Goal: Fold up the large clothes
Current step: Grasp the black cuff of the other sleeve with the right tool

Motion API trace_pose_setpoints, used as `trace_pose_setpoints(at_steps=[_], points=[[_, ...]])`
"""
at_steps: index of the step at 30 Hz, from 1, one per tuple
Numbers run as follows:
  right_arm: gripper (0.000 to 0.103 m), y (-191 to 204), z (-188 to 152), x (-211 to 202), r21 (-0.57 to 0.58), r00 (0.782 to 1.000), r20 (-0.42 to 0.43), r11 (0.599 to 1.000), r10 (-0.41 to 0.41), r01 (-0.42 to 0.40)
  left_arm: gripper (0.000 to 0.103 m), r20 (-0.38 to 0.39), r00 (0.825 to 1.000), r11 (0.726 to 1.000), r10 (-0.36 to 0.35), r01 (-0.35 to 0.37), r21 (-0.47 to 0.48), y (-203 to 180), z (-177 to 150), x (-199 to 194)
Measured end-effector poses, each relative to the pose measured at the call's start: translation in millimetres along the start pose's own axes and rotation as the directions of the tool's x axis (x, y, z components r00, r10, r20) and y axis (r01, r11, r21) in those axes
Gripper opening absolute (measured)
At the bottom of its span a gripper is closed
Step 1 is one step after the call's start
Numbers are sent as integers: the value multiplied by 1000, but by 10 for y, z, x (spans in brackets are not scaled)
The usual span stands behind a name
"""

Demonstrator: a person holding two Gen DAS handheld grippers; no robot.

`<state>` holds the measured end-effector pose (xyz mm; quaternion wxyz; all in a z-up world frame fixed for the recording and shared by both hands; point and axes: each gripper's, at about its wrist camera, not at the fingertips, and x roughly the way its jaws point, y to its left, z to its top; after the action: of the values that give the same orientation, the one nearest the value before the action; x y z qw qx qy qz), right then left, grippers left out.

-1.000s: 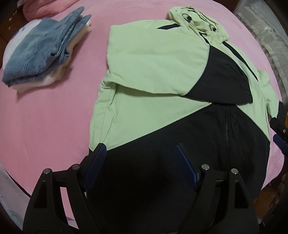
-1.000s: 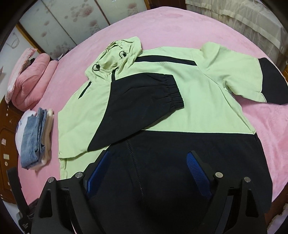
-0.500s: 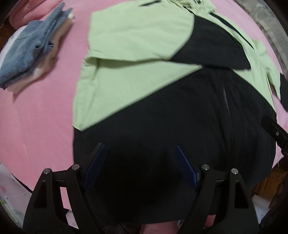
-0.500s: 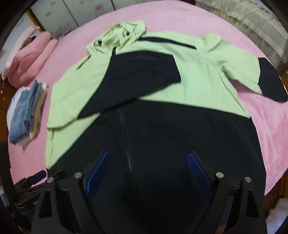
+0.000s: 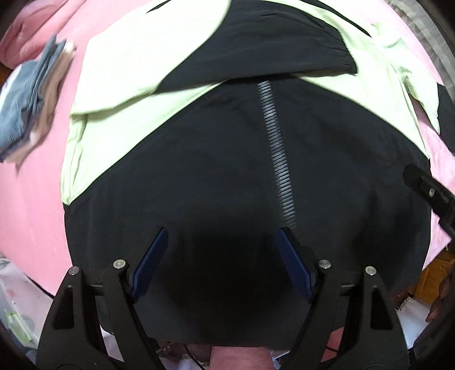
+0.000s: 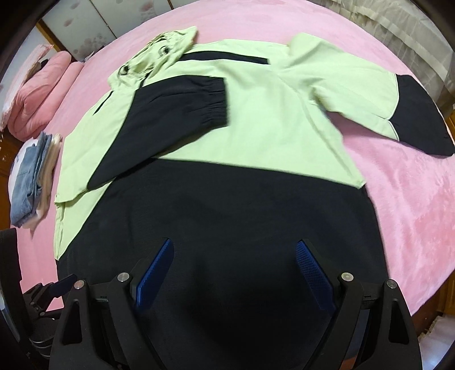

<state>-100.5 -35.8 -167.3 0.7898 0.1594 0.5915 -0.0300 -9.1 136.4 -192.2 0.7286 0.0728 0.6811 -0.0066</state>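
A light green and black hooded jacket (image 6: 256,136) lies flat, front up, on the pink bed (image 6: 412,213). One black-cuffed sleeve (image 6: 176,113) is folded across the chest. The other sleeve (image 6: 398,113) spreads out to the right, and the hood (image 6: 162,51) lies at the far end. My left gripper (image 5: 221,233) hangs open over the black lower part, just left of the zipper (image 5: 277,148). My right gripper (image 6: 235,243) is open over the same black panel, farther right. Nothing sits between either pair of blue pads. Each gripper shows at the edge of the other's view.
A stack of folded clothes topped with jeans (image 6: 31,176) rests on the bed left of the jacket. Pink pillows (image 6: 42,91) lie at the far left. Pale curtains (image 6: 398,22) hang beyond the bed. The bed's near edge runs just under the jacket's hem.
Both grippers have come down closer to the jacket's black lower part. The left one has slid right, towards the zipper. Their jaws stand as wide as before.
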Motion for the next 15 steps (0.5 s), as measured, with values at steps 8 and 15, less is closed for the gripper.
trace_pose_setpoints(at_steps=[8, 15], points=[[89, -1143, 338, -84, -44, 995, -56, 996, 78, -81, 77, 9, 999, 999, -33, 33, 2, -1419, 475, -283], [89, -2452, 585, -56, 22, 980, -125, 988, 152, -151, 77, 39, 999, 992, -38, 33, 119, -2776, 924, -431]])
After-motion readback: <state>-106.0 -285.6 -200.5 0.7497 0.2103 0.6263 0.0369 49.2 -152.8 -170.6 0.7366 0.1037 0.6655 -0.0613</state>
